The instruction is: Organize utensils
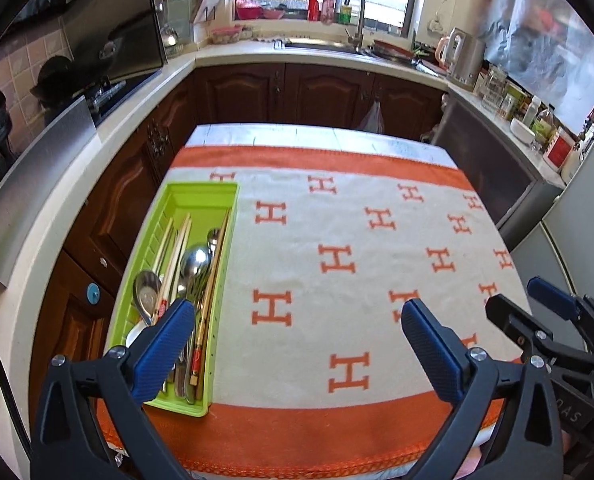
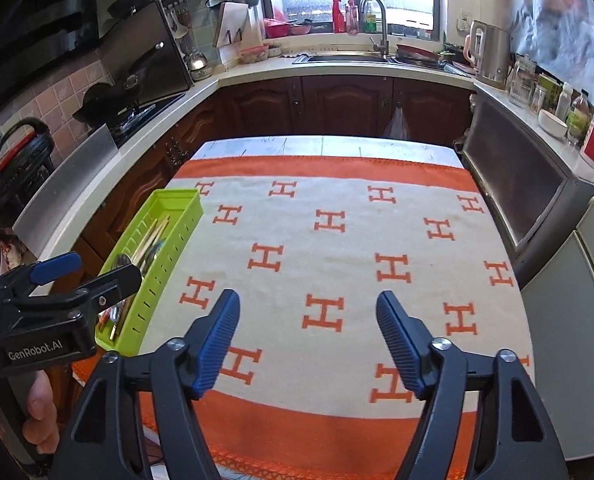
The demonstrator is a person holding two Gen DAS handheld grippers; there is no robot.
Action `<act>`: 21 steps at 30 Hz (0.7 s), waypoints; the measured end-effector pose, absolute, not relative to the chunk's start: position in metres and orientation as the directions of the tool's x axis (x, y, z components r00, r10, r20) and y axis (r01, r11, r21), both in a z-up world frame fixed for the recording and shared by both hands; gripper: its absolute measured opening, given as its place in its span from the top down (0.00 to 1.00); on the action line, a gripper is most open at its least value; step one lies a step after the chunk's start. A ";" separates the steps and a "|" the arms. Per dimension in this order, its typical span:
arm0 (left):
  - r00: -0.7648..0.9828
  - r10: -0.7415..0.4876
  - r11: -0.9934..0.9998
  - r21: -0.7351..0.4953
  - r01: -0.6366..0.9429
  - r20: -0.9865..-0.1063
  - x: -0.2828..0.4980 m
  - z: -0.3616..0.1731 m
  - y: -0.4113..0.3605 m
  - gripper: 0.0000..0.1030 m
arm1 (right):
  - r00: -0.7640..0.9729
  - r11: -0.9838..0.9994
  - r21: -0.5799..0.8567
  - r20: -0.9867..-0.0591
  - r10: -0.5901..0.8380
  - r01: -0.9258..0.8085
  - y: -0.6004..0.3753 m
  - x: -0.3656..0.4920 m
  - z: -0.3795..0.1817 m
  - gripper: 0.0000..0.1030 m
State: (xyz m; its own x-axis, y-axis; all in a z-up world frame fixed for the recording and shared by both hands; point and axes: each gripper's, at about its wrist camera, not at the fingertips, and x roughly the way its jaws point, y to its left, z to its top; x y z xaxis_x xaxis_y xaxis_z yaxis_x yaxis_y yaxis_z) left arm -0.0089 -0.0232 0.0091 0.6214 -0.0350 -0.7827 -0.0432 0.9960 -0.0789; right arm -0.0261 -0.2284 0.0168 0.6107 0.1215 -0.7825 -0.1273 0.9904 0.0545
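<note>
A green utensil tray (image 1: 177,196) sits at the left edge of the table, also seen in the right wrist view (image 2: 177,200). It holds several metal spoons (image 1: 195,260), chopsticks (image 1: 177,248) and other cutlery. My left gripper (image 1: 297,308) is open and empty above the near part of the cloth, its left finger over the tray's near end. My right gripper (image 2: 308,300) is open and empty above the cloth's near middle. Each gripper shows in the other's view: the right one (image 1: 537,300) and the left one (image 2: 89,268).
The table wears a cream cloth with orange H marks and orange borders (image 2: 337,264). Dark wooden cabinets (image 1: 317,92) and a counter with a sink (image 1: 321,44) surround it. A stove with pans (image 2: 117,100) is at left; a kettle and jars (image 2: 489,56) at right.
</note>
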 end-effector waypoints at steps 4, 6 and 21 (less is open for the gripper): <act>0.654 -0.021 0.997 -0.062 -0.039 -0.756 -0.010 0.029 -0.033 0.01 | 0.621 0.984 0.131 -0.764 0.176 -0.118 -0.239 -0.025 0.037 0.27; 0.672 0.002 0.998 -0.040 -0.047 -0.740 -0.012 0.037 -0.038 0.01 | 0.636 0.985 0.131 -0.752 0.171 -0.110 -0.238 -0.025 0.047 0.25; 0.661 0.028 0.997 -0.030 -0.076 -0.750 -0.005 0.042 -0.043 0.01 | 0.662 0.990 0.124 -0.737 0.135 -0.065 -0.243 -0.028 0.063 0.21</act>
